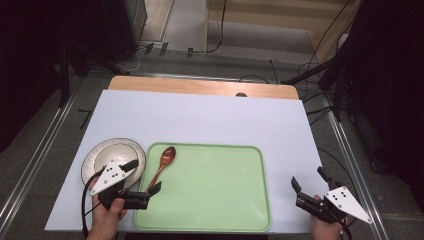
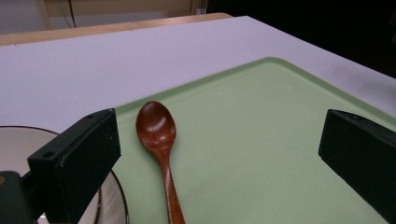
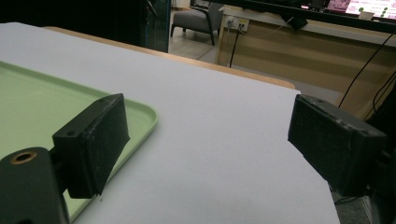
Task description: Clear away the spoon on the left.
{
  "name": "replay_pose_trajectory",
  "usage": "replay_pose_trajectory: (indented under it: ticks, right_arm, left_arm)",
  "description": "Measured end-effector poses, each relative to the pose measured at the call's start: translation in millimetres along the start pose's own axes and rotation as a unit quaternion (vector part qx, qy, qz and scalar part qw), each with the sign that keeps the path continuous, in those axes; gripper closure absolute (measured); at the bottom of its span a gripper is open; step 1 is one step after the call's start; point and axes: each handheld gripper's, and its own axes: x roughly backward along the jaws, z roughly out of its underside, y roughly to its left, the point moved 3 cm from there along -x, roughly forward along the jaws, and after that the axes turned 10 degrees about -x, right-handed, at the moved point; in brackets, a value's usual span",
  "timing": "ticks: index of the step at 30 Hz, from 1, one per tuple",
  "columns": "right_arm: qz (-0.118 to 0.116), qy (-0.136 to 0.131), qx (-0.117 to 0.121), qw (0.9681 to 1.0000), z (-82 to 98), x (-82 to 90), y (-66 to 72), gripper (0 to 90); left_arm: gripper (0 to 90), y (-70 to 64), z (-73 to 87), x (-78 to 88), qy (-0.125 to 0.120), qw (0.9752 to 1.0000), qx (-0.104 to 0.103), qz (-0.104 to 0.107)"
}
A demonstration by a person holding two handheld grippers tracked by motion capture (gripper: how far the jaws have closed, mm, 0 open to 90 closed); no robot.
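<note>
Two hands enter the high view from the bottom edge, each holding a black two-jaw gripper over a table covered in a pale lilac sheet (image 1: 200, 117). On the left, the left gripper (image 1: 146, 177) has its jaws spread wide with nothing gripped, straddling the handle end of a reddish-brown wooden spoon (image 1: 163, 165), which lies along the left edge of a pale green rectangular plastic tray (image 1: 215, 185), bowl end pointing away from the person. Just left of the tray sits a round white bowl with a dark rim (image 1: 107, 152), partly under the gripper. On the right, the right gripper (image 1: 309, 181) hovers near the sheet's right edge, beside the tray, jaws wide and empty. From the left gripper view, two black jaws stand far apart; the spoon (image 2: 161, 149) lies between them on the tray (image 2: 261, 140), untouched, with the bowl's rim (image 2: 119, 196) at lower left. From the right gripper view, wide empty jaws frame bare sheet (image 3: 219, 140), and the tray's corner (image 3: 140, 112) lies behind the jaw on that view's left.
</note>
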Motion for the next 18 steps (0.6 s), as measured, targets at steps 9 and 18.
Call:
replay_pose_trajectory:
  ticks: [9,18]
  right_arm:
    - [0.003,0.002,-0.003,1.0000,1.6,0.1,-1.6,13.0]
    - [0.003,0.003,-0.001,1.0000,2.0,0.1,-1.1,13.0]
  left_arm:
    - [0.0,10.2,9.2,17.4,-0.006,0.9997,-0.012,-0.019]
    - [0.0,27.8,19.2,37.3,-0.010,0.9989,-0.011,-0.045]
